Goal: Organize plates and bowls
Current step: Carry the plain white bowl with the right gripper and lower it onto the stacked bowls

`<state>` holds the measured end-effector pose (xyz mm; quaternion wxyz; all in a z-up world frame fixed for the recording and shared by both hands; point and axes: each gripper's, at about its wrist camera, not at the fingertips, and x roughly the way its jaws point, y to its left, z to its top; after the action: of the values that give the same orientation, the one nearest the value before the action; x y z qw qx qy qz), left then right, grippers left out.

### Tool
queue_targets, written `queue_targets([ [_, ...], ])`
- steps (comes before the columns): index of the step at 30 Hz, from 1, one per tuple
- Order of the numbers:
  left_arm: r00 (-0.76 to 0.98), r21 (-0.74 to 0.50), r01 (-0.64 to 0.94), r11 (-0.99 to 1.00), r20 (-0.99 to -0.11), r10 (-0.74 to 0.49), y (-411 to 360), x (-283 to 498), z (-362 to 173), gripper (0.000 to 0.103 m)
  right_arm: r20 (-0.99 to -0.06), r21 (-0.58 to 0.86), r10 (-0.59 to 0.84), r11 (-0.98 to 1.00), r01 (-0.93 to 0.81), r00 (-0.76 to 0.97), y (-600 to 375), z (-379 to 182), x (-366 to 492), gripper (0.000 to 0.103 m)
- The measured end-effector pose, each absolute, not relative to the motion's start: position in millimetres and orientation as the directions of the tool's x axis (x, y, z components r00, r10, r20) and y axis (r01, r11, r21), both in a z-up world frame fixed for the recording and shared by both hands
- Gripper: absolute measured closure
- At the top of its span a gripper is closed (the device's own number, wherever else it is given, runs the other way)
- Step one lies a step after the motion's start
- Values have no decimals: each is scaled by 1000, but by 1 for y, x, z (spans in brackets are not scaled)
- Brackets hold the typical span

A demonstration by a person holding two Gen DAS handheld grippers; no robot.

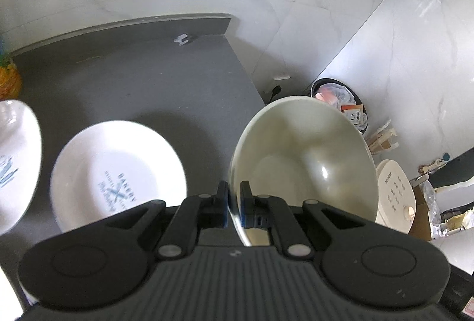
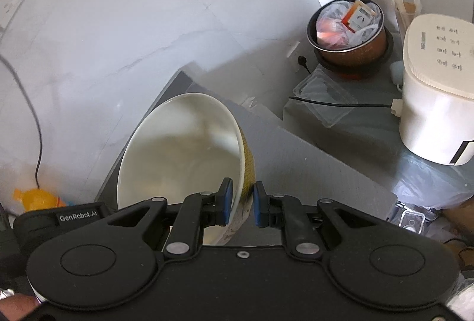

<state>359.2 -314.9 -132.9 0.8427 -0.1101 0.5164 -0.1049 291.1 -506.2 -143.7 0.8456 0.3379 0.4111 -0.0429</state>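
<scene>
the left claw is clamped, its blue-padded fingers pressed close together on a thin rim, one inside, one outside. the right claw grips likewise but with a wider gap between its fingers. a fingertip of the person shows beside the right claw's body.

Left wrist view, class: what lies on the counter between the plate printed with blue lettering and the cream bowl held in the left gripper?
Nothing: in the left wrist view only bare grey counter separates the printed plate from the cream bowl clamped by the left gripper.
</scene>
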Motion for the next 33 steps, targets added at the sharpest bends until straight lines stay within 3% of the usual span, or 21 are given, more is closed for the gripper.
queue_targets([
  [33,492,-275,-5,962,-838,-237,-231,219,-94,96,-719,490,274,851,187,639,-425,-97,196,88],
])
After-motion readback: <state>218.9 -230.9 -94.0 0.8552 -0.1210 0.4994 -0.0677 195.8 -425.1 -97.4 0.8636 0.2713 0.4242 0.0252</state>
